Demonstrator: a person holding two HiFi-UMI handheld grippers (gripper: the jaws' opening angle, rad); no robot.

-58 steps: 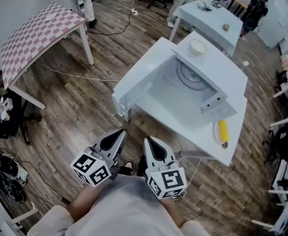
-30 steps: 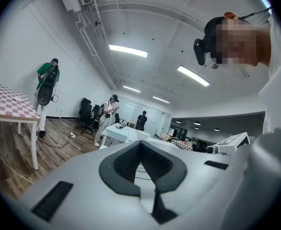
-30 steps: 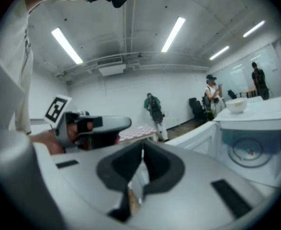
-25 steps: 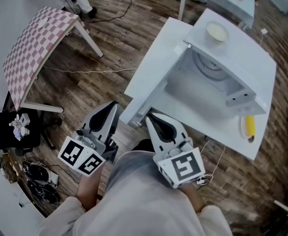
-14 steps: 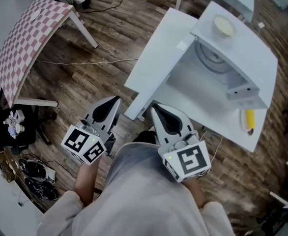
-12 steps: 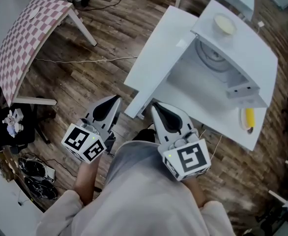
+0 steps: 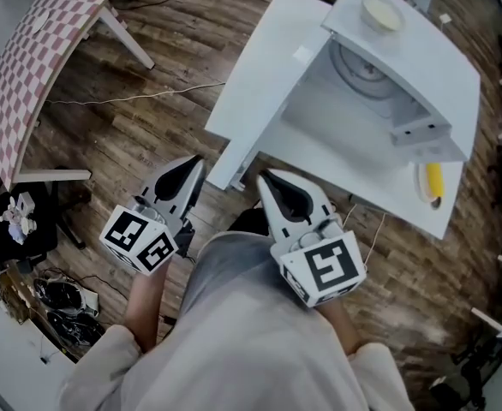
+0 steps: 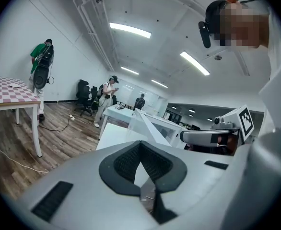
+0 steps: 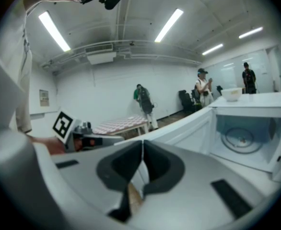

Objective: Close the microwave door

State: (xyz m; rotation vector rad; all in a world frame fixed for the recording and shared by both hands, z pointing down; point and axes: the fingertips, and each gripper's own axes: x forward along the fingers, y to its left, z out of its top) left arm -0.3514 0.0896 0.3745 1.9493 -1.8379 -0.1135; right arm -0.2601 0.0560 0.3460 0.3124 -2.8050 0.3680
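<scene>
Approach step: the boxy white microwave point(image 7: 422, 67) on the white desk point(image 7: 405, 208) is holding its flat white door point(image 7: 264, 75) wide open. The left gripper point(image 7: 194, 164) and right gripper point(image 7: 265, 179) are hovering just beside the door, fingers pressed together, empty. Next, I judge, comes pushing the door's outer face.

Lab-like open office; ceiling strip lights point(image 8: 130, 30), office chairs point(image 8: 83, 94), white tables point(image 7: 398, 209), checkered table point(image 7: 28, 54)

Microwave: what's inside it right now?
Only the glass turntable shows inside the microwave, with nothing visible on it. The cavity's back corners are hidden under its top.
</scene>
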